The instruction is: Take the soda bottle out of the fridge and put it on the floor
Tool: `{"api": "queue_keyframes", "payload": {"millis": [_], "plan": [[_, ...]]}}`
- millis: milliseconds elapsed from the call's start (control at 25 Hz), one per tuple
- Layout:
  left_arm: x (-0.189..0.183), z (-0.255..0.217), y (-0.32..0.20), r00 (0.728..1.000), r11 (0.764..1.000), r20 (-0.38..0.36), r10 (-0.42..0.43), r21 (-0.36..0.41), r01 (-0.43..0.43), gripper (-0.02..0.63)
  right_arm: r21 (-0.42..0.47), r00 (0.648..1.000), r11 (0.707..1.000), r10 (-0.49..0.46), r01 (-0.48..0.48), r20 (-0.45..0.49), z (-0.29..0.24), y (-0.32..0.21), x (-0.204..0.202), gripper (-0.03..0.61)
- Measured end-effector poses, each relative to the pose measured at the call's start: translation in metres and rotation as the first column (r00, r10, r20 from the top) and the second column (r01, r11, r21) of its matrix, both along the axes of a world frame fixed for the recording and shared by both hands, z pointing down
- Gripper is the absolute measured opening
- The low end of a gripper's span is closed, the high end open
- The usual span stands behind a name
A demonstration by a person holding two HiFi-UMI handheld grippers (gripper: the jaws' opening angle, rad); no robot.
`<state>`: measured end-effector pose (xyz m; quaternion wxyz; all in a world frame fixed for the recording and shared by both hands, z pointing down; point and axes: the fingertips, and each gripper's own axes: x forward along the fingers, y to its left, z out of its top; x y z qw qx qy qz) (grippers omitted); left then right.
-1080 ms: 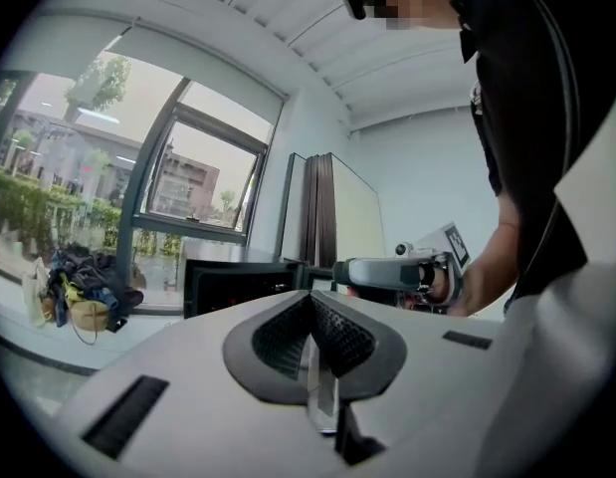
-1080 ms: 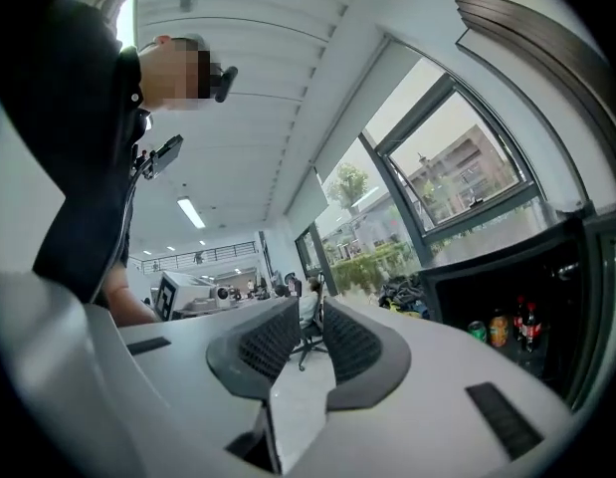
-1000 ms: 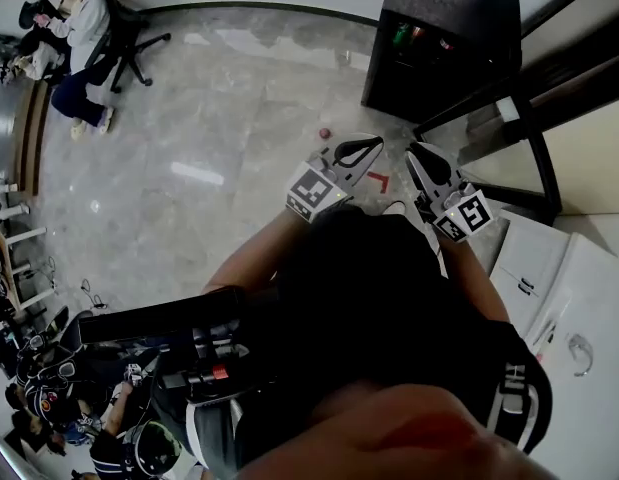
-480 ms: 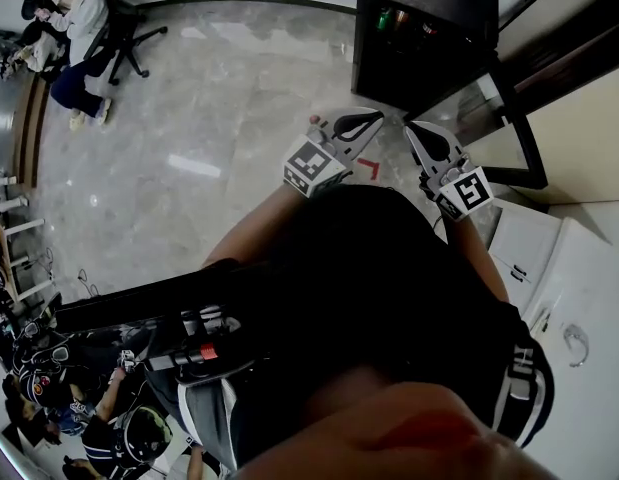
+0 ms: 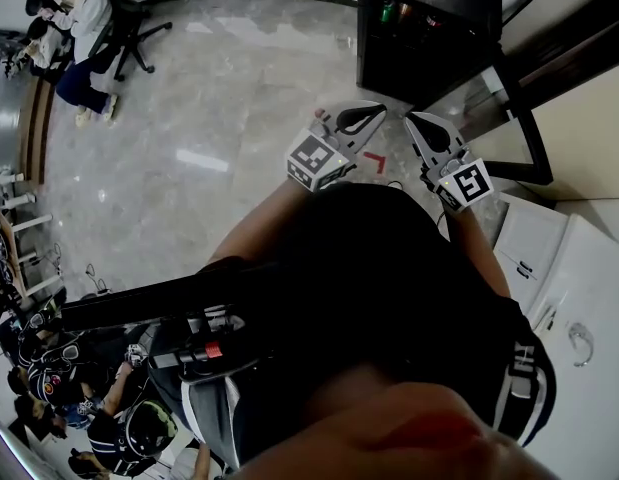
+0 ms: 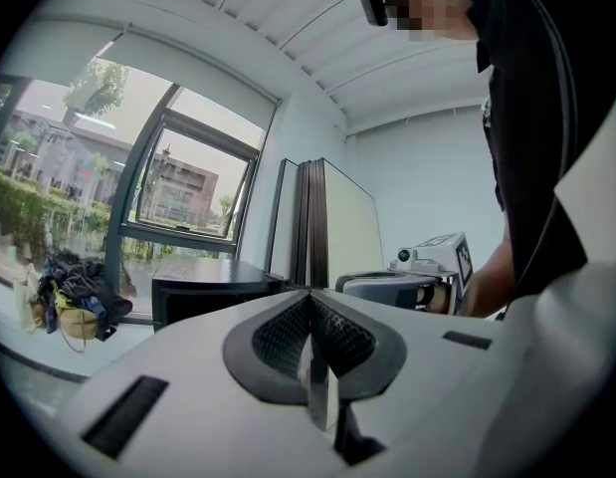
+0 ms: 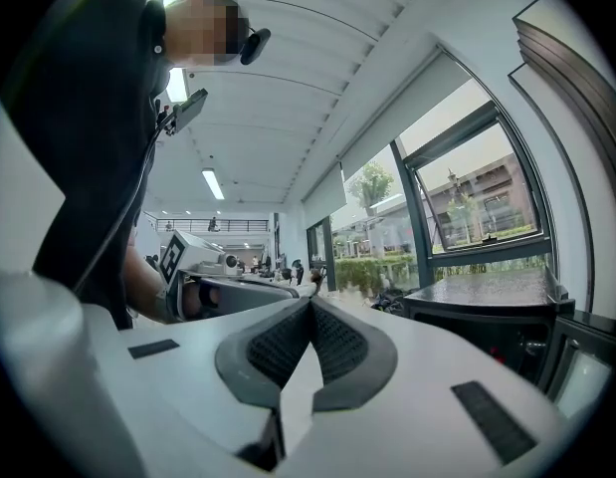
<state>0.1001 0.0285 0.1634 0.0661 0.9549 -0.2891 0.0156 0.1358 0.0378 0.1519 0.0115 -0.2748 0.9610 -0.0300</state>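
Note:
A low black fridge (image 5: 419, 28) stands on the floor at the top right of the head view. Its front shows a green bottle (image 5: 387, 11) and a reddish one (image 5: 409, 15) inside; I cannot tell which is the soda bottle. My left gripper (image 5: 379, 111) and right gripper (image 5: 409, 118) are held level side by side, a short way in front of the fridge and touching nothing. In the left gripper view the left gripper (image 6: 309, 292) has its pads together and holds nothing. The right gripper (image 7: 310, 297) is shut and empty too.
A dark-framed glass panel (image 5: 504, 118) stands right of the fridge. White cabinets (image 5: 559, 268) are at the right. A red tape corner (image 5: 375, 160) marks the grey floor under the grippers. People sit on office chairs (image 5: 84, 28) far left.
Both grippers have risen a little and moved closer to the fridge. The right gripper has rolled slightly. Over the last half second they have hardly moved.

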Motion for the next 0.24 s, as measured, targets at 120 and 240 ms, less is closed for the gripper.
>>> {"api": "queue_keyframes", "payload": {"millis": [120, 240], "plan": [[0.0003, 0.0050, -0.0016, 1.000, 1.000, 0.007, 0.002, -0.005, -0.002, 0.003, 0.018, 1.000, 1.000, 0.002, -0.002, 0.004, -0.0013, -0.0006, -0.0018, 0.011], [0.0007, 0.0092, -0.0027, 1.000, 1.000, 0.012, -0.003, -0.008, 0.003, 0.003, 0.022, 1.000, 1.000, 0.008, -0.008, -0.005, 0.0013, -0.0008, -0.0005, 0.011]]}}
